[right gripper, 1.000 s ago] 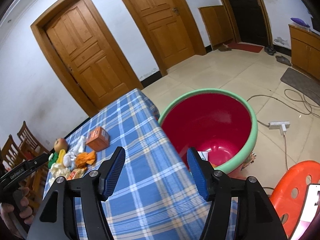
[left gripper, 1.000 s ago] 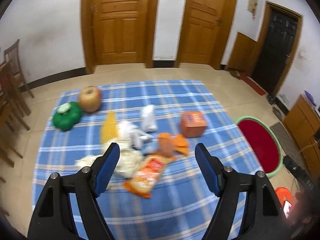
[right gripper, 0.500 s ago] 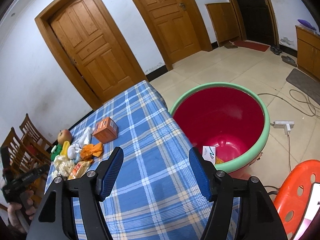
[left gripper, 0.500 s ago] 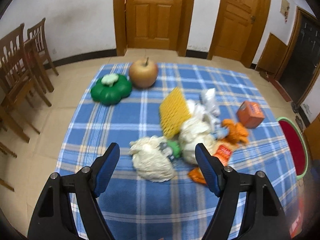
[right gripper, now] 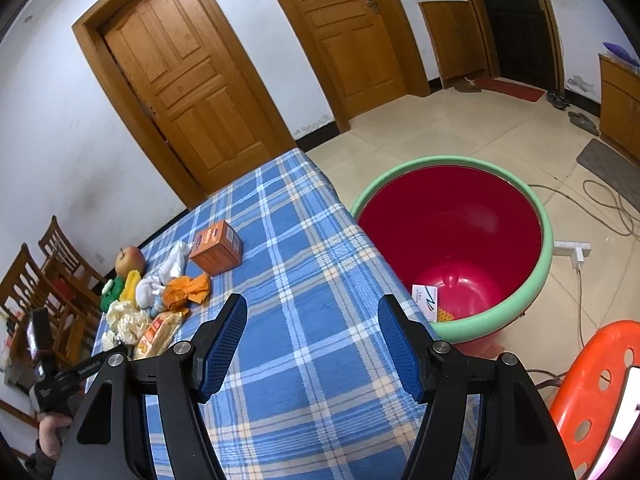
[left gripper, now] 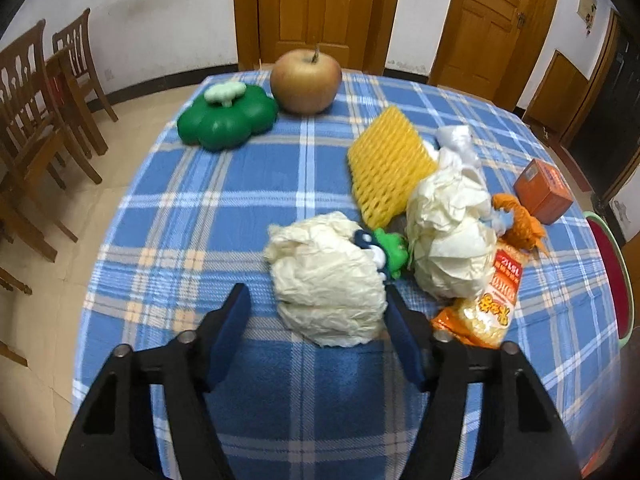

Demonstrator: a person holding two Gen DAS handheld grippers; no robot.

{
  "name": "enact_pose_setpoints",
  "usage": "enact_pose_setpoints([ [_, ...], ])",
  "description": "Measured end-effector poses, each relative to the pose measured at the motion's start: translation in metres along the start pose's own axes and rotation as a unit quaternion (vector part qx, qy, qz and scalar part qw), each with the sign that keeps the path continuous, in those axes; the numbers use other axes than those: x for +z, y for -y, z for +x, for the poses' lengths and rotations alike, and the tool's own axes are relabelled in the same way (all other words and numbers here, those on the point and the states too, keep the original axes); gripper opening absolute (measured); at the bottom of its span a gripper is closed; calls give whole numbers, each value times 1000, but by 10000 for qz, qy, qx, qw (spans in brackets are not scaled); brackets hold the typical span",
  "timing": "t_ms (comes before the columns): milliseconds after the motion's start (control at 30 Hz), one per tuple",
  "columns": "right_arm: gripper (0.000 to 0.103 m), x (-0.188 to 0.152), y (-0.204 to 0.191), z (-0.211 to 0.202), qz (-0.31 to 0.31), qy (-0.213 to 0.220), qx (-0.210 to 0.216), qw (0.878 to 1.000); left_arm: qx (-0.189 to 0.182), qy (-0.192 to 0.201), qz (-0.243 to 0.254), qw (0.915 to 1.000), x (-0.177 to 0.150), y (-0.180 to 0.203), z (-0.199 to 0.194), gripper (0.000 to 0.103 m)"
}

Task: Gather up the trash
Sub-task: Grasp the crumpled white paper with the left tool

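A pile of trash lies on the blue plaid tablecloth (left gripper: 208,216): two crumpled cream paper wads (left gripper: 328,280) (left gripper: 448,232), a yellow foam net (left gripper: 388,172), an orange snack packet (left gripper: 484,304), orange wrapping (left gripper: 520,228), white plastic (left gripper: 456,140) and an orange box (left gripper: 544,192). My left gripper (left gripper: 316,296) straddles the near wad with its jaws closing. The right pad touches the paper and the left pad stands apart from it. My right gripper (right gripper: 312,304) hovers open and empty over the cloth beside the red bin (right gripper: 548,248), which holds a white card.
An apple (left gripper: 306,80) and a green plastic toy (left gripper: 226,120) sit at the table's far left. A small green figure (left gripper: 390,248) lies between the wads. Wooden chairs (left gripper: 36,120) stand left of the table; an orange stool (right gripper: 592,380) and floor cables (right gripper: 608,204) are near the bin.
My left gripper has dropped down and in toward the pile, so the near cream wad now sits between its jaws, which have narrowed. The right gripper has barely shifted.
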State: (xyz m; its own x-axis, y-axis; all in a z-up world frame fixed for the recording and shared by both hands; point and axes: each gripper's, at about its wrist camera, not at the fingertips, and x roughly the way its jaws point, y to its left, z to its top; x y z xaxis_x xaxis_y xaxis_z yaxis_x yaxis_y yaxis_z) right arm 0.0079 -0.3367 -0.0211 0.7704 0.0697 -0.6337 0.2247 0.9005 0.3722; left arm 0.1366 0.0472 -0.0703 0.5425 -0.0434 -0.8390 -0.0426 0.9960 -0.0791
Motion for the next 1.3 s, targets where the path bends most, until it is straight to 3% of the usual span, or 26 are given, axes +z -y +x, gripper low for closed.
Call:
enact_pose_setpoints([
  [33, 69, 0, -1, 1, -8, -9, -1, 10000, -24, 23, 4, 10000, -1, 0, 0, 62],
  [200, 69, -2, -6, 4, -53, -80, 28, 10000, -189, 130, 118, 9997, -2, 4, -3, 39],
  [300, 69, -3, -11, 6, -112, -112, 52, 9999, -269, 185, 61, 9994, -2, 1, -8, 36],
  [833, 69, -13, -72, 27, -641, -495, 493, 9955, -485, 716, -222, 9960, -17, -28, -65, 34],
  [1300, 69, -47, -163, 70, -1450, -1145, 889, 9788, -572, 794, -495, 9940, -26, -54, -70, 34],
])
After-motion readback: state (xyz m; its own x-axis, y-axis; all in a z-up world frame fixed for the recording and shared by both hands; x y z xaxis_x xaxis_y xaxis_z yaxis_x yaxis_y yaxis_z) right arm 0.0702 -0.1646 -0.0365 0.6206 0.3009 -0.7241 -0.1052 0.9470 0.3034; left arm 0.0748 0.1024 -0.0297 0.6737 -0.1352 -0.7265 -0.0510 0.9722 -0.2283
